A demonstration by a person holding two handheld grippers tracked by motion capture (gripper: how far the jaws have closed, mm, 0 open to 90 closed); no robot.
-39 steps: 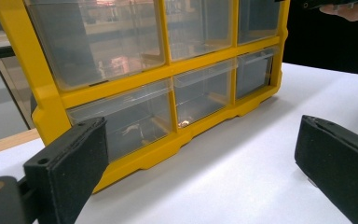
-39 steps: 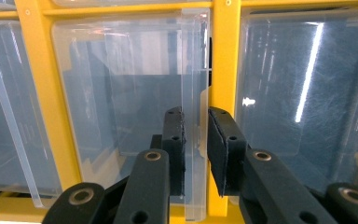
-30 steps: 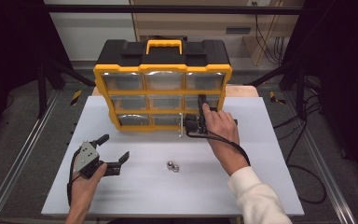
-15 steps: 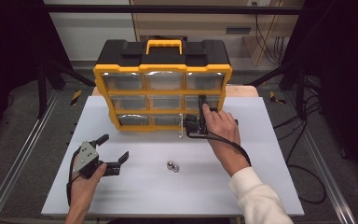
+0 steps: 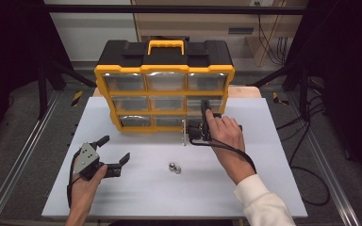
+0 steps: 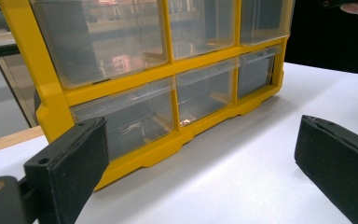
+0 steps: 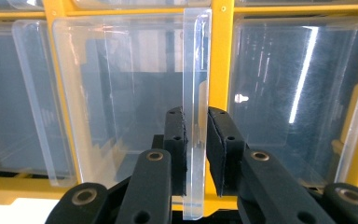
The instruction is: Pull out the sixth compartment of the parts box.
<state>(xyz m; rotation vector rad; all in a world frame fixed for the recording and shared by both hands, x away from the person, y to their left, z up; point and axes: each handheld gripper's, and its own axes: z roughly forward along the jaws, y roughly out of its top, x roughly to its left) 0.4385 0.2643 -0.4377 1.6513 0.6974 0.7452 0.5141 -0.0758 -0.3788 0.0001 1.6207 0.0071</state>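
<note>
Currently, nothing of note differs from a second ago: both of your hands sit where they did and no drawer front has visibly shifted.

Right gripper (image 7: 196, 114): you have its pads pinched on the clear pull lip (image 7: 196, 56) of one drawer. In the right gripper view the lip runs between the two black pads with no visible gap on either side. The hold has been equally tight through the last second. In the high view this gripper sits against the lower right part of the yellow organizer (image 5: 165, 69), at the far middle of the table (image 5: 264, 155). Your hand covers much of that corner, so I cannot say for certain which row the drawer belongs to. From the left gripper view, the bottom right drawer (image 6: 256, 70) looks the likely one.

Left gripper (image 5: 115, 149): its jaws are spread wide and hold nothing. It hovers at the near left of the table, well apart from the organizer and aimed towards its bottom row.

Two small metal pieces (image 5: 174, 167) lie touching each other on the bare table. They are near its middle, between your hands.

Assessment: the grip is made but the pull has not begun, so the drawer looks closed or nearly so. The next move calls for a straight draw towards you. A skewed pull could let the thin lip slip from the pads or drag the whole organizer forward.
</note>
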